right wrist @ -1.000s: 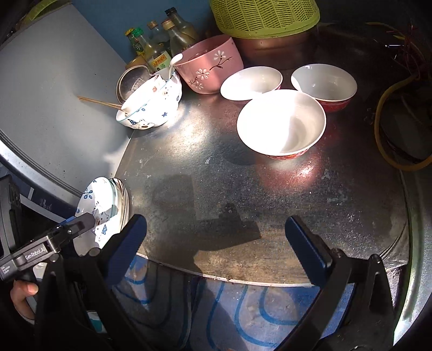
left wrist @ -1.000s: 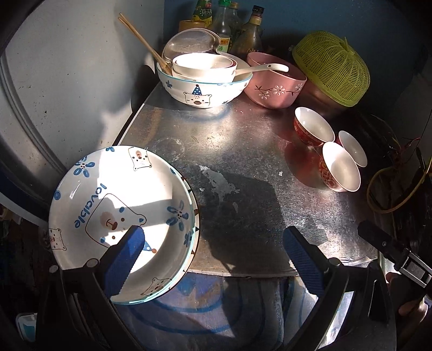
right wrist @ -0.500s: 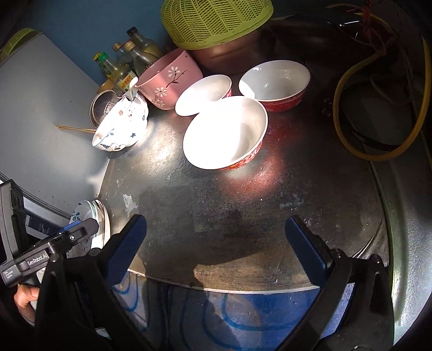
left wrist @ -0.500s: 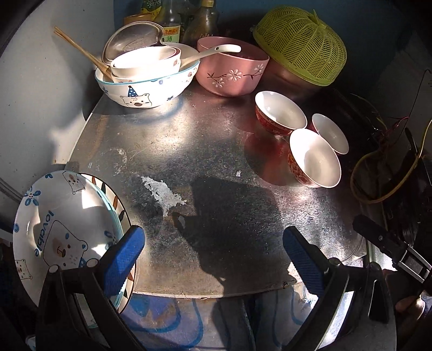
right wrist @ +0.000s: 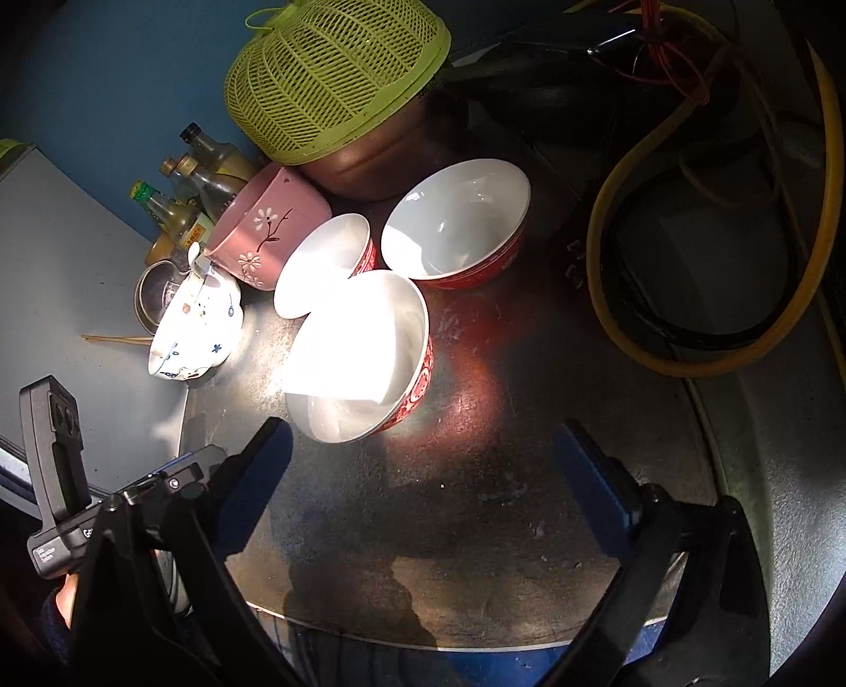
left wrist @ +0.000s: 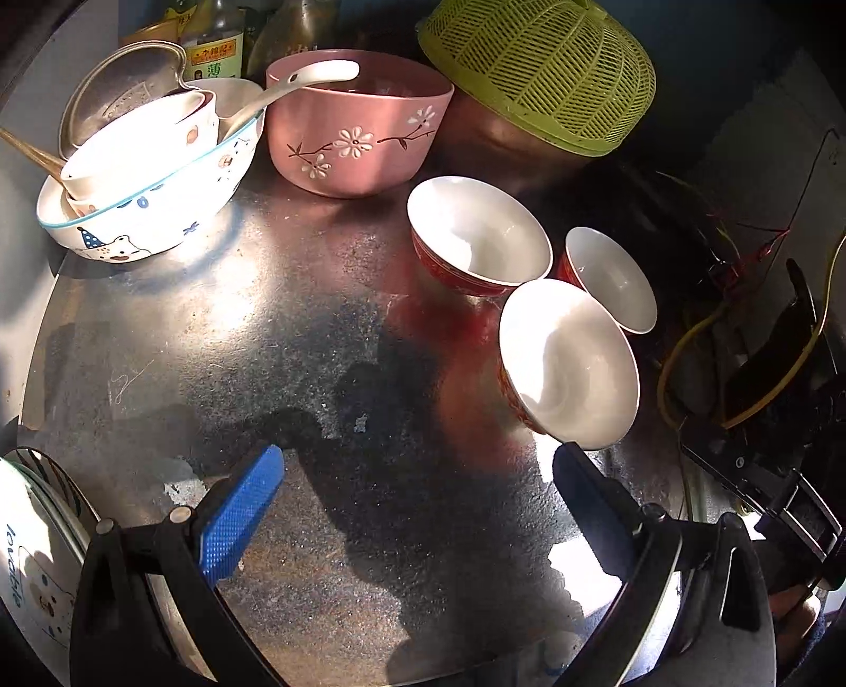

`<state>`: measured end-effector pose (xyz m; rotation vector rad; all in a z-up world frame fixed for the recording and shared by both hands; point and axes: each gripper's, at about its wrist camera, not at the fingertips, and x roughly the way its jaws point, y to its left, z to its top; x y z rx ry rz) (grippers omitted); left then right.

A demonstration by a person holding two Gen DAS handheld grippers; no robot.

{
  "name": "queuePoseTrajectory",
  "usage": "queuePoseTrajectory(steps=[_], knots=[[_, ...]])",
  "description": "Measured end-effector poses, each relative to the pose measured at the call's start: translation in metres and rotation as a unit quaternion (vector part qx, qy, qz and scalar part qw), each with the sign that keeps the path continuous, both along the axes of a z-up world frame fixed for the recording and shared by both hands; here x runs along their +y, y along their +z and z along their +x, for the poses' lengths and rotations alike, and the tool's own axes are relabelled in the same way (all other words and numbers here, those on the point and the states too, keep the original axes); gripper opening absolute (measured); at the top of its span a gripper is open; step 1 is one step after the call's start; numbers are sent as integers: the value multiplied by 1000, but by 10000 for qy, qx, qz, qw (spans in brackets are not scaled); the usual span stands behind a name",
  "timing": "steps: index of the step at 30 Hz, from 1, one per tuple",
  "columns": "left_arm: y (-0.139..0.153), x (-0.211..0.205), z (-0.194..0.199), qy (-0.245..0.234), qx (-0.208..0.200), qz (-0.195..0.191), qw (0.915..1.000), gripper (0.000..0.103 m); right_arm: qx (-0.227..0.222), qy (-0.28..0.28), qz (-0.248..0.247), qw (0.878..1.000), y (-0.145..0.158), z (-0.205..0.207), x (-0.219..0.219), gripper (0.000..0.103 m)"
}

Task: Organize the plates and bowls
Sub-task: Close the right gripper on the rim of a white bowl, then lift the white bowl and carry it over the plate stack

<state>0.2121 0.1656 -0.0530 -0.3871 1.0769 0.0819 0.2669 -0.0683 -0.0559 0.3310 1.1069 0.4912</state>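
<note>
Your right gripper (right wrist: 423, 465) is open and empty; take the glazed, slippery, fragile near bowl (right wrist: 359, 359) firmly by its rim.

A home kitchen: sauce bottles (left wrist: 211, 47), stacked bowls (left wrist: 143, 174) and a green food cover (left wrist: 544, 68) crowd a metal counter (left wrist: 317, 327).

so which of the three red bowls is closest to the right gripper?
The front red bowl, brightly sunlit, just ahead of the right gripper. The small bowl and wide bowl sit behind it.
</note>
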Motion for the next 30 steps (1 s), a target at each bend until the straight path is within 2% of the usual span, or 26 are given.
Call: queuePoseTrajectory(steps=[3, 6, 8, 9, 10, 11, 13, 15, 17, 19, 20, 21, 30], knots=[[-1, -4, 21, -107, -133, -196, 9997, 99, 10, -66, 35, 10000, -3, 15, 4, 86], [-5, -8, 41, -228, -165, -360, 9990, 88, 105, -121, 76, 9998, -11, 28, 6, 74], [-9, -11, 53, -296, -143, -458, 9984, 84, 168, -145, 94, 9997, -15, 35, 9, 68], [-12, -12, 58, -326, -136, -519, 9980, 83, 195, -146, 102, 9997, -18, 38, 11, 62], [-14, -13, 62, -351, -109, -560, 9978, 78, 219, -131, 81, 9996, -20, 41, 13, 54], [-17, -14, 67, -380, -71, -594, 9975, 62, 249, -98, 53, 9996, -22, 44, 16, 50], [-25, -16, 75, -456, 61, -662, 9967, 44, 288, -56, -1, 9996, -27, 48, 19, 38], [-31, -18, 81, -489, 132, -714, 9962, 43, 358, 5, -26, 9994, -32, 50, 24, 32], [-37, -17, 86, -496, 208, -763, 9956, 30, 428, 61, -23, 9991, -37, 53, 27, 26], [-42, -17, 88, -503, 255, -829, 9950, 19, 475, 167, 19, 9987, -40, 54, 31, 14], [-43, -17, 88, -517, 275, -846, 9947, 11, 470, 204, 38, 9987, -40, 53, 32, 12], [-45, -19, 89, -529, 290, -829, 9947, 7, 434, 213, -20, 9988, -39, 53, 33, 10], [-35, -18, 73, -520, 225, -785, 9953, 6, 401, 240, -51, 9989, -30, 38, 34, 9]])
